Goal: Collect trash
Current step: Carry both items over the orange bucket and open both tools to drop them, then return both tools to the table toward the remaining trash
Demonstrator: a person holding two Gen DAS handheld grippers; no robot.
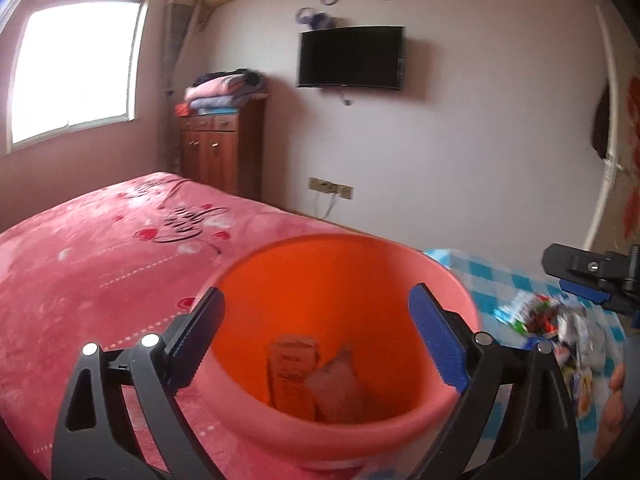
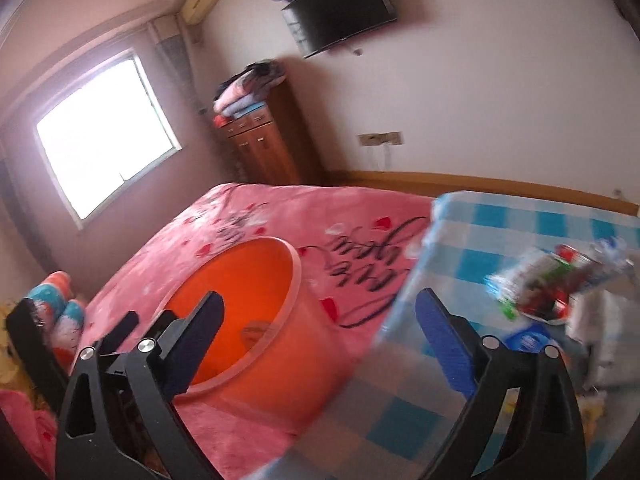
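An orange bucket stands on the pink bed; it also shows in the right wrist view. Inside it lie a brown carton and a crumpled brown bag. My left gripper is open, its fingers spread over the bucket's mouth, holding nothing. My right gripper is open and empty, between the bucket and a blue checked cloth. A pile of crumpled wrappers lies on that cloth, to the right of my right gripper; it also shows in the left wrist view.
The pink bed cover fills the left. A wooden cabinet with folded blankets stands at the far wall beside a window. A TV hangs on the wall. The other gripper's body shows at right.
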